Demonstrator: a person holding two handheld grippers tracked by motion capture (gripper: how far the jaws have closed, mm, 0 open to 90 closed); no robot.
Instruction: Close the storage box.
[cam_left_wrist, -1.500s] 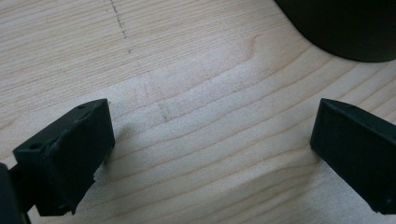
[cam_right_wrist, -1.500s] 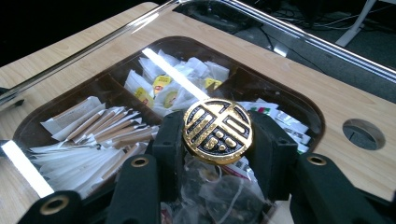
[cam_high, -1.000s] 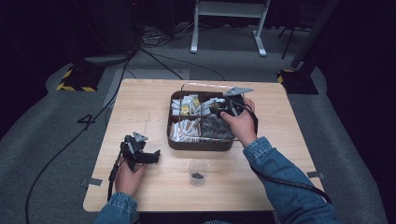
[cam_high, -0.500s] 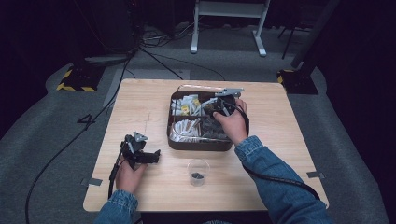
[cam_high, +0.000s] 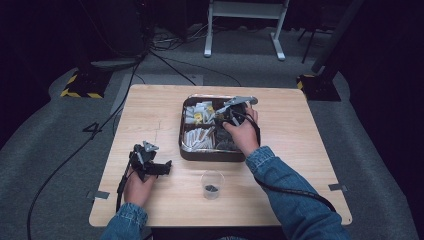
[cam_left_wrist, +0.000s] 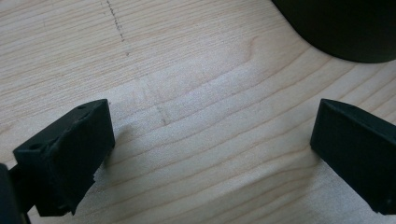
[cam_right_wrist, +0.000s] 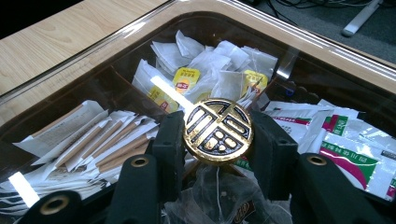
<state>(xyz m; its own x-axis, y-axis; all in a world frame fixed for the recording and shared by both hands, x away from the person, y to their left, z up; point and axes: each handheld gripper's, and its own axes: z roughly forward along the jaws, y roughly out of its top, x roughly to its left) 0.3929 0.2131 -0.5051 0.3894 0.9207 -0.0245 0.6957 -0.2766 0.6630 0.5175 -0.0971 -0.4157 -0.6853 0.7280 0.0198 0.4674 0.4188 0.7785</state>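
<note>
The right gripper pinches a round gold-and-black knob between its two black jaws, one pad pressed on each side of it. The knob sits on a clear lid whose see-through pane lies over a dark tray split into compartments. Through the lid, tea bags with yellow tags fill the far compartment, paper-wrapped sticks lie in the one to the left, and packets printed in green and pink lie in the one to the right; just under the knob is a compartment of mesh bags. In the high view the tray sits near the middle of the table, closer to its far edge, and the right hand holds the right gripper over the tray's far right part. The left gripper rests near the table's near left corner, well apart from the tray, held by the left hand. Its jaws are spread wide with only bare wood between them, and the tray's dark rounded corner shows beyond. A small clear cup with something dark at its bottom stands near the table's near edge, just in front of the tray.
</note>
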